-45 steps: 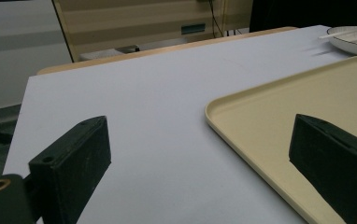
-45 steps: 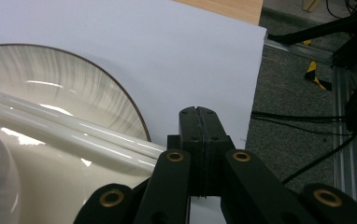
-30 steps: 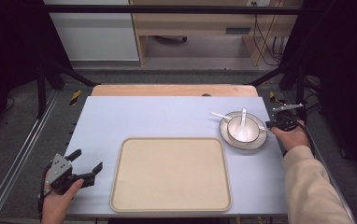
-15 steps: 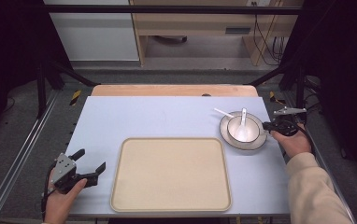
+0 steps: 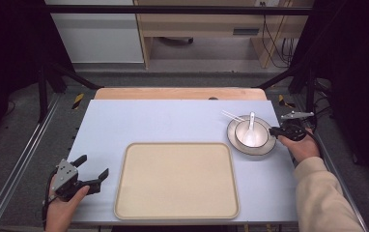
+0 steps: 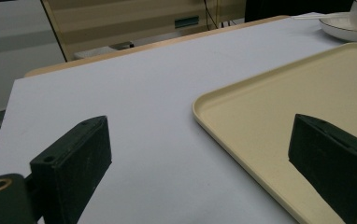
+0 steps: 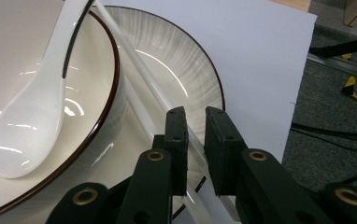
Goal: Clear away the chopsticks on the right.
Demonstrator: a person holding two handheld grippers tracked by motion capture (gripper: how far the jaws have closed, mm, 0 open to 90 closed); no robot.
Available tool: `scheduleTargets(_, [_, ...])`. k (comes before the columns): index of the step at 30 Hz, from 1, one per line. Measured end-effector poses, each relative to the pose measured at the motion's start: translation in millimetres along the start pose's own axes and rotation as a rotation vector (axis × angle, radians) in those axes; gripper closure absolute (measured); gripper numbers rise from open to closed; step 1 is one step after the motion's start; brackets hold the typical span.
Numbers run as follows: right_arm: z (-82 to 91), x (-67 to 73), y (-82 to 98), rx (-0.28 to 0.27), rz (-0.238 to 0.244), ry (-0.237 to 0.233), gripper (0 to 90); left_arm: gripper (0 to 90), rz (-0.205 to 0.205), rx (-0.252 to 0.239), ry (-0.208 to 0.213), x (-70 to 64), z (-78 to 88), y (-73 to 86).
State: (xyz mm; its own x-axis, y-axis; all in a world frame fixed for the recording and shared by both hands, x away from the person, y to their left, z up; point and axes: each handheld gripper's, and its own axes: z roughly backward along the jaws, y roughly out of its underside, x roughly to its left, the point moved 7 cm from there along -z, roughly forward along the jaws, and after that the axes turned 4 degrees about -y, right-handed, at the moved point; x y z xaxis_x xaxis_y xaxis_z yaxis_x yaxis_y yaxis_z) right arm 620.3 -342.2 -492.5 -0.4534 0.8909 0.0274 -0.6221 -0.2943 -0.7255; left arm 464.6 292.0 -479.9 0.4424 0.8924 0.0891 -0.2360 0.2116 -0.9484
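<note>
Covering the wooden table, a pale-blue sheet bears a beige tray.

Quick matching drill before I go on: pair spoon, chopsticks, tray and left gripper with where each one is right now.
Things:
1. spoon
2. chopsticks
3. tray
4. left gripper

Places:
A. on the table's middle, bare
B. across the plate, beside the bowl
C. open, left of the tray
D. lying in the bowl

Pairs: 1-D, 2-B, 3-A, 4-C
</note>
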Motion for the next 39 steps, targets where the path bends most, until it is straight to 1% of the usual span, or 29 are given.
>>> scheduleTargets(1, [-1.0,-0.4,-0.2,-0.001,0.008,0.0,79.0,5.7,-0.001,0.001,0.0,-0.1,0.0,0.1])
scheduleTargets(2, [-1.1,0.6,-0.4,0.0,0.003,-0.008,78.5,5.7,-0.002,0.001,0.001,-0.2,-0.1,0.2])
scheduleTargets(3, [-2.3,-0.7,-0.4,-0.003,0.018,-0.001,77.7,5.7,-0.002,0.002,0.002,-0.3,-0.1,0.3])
scheduleTargets(4, [-2.7,0.4,0.0,0.008,0.006,-0.003,77.2,5.7,-0.002,0.002,0.002,-0.3,-0.2,0.3])
scheduleTargets(6, [-4.8,1.2,1.2,0.02,0.01,-0.004,75.7,5.8,0.0,0.002,0.001,-0.1,-0.2,0.4])
scheduleTargets(9, [-7.6,0.8,1.0,0.014,0.022,-0.005,75.5,5.8,0.001,0.004,0.001,0.1,-0.2,0.8])
scheduleTargets(12, [-9.1,1.7,1.0,0.017,0.015,-0.012,76.4,6.1,0.0,0.005,0.001,0.3,-0.6,1.3])
scheduleTargets(18, [-10.6,1.7,2.1,0.016,0.036,-0.018,82.9,6.1,0.006,0.004,-0.002,1.2,0.4,1.6])
scheduleTargets(21, [-10.5,2.0,2.1,0.014,0.049,-0.019,83.6,6.1,0.006,0.006,-0.007,2.1,1.9,2.1])
scheduleTargets(24, [-9.7,1.7,1.7,0.013,0.062,-0.009,83.8,6.1,0.009,0.005,-0.011,3.0,3.2,2.5])
scheduleTargets(26, [-7.3,2.0,-0.3,0.0,0.059,-0.002,83.9,6.1,0.01,0.004,-0.015,3.8,4.6,2.4])
scheduleTargets(27, [-5.8,1.1,-1.1,-0.005,0.066,0.009,84.0,6.1,0.011,0.002,-0.017,4.1,5.2,2.3])
scheduleTargets(28, [-5.8,1.1,-1.1,-0.005,0.066,0.009,84.0,6.1,0.011,0.002,-0.017,4.1,5.2,2.3])
scheduleTargets(29, [-1.4,1.4,-3.6,-0.02,0.055,0.019,84.0,6.1,0.014,-0.004,-0.016,3.9,6.4,2.0])
scheduleTargets(30, [0.9,0.8,-4.5,-0.026,0.062,0.028,84.0,6.1,0.014,-0.004,-0.014,3.8,7.2,2.2])
scheduleTargets(31, [3.6,1.3,-5.5,-0.031,0.053,0.033,84.1,6.1,0.016,-0.005,-0.016,3.7,7.6,2.2])
scheduleTargets(32, [5.7,0.7,-6.0,-0.037,0.06,0.038,84.0,6.0,0.023,-0.009,-0.011,3.5,8.3,2.1])
scheduleTargets(33, [8.6,1.0,-6.6,-0.045,0.055,0.045,84.1,5.9,0.036,-0.016,-0.002,3.1,8.8,1.8])
scheduleTargets(34, [11.9,2.6,-7.3,-0.05,0.044,0.048,84.0,5.8,0.036,-0.016,-0.002,3.1,8.8,1.8])
scheduleTargets(35, [16.9,4.3,-8.1,-0.057,0.041,0.058,84.1,5.6,0.041,-0.017,0.014,2.5,9.3,2.9])
scheduleTargets(36, [21.6,5.7,-9.2,-0.068,0.037,0.063,84.1,5.6,0.041,-0.018,0.015,3.0,9.3,3.5])
scheduleTargets(37, [25.1,7.3,-9.9,-0.077,0.03,0.071,84.1,5.4,0.048,-0.025,0.027,3.6,9.5,3.7])
scheduleTargets(38, [31.3,10.3,-11.1,-0.096,0.021,0.073,84.0,5.3,0.051,-0.027,0.032,4.4,9.9,3.7])
scheduleTargets(39, [35.2,13.4,-11.6,-0.104,0.007,0.07,84.0,5.2,0.062,-0.034,0.036,6.1,10.0,3.6])
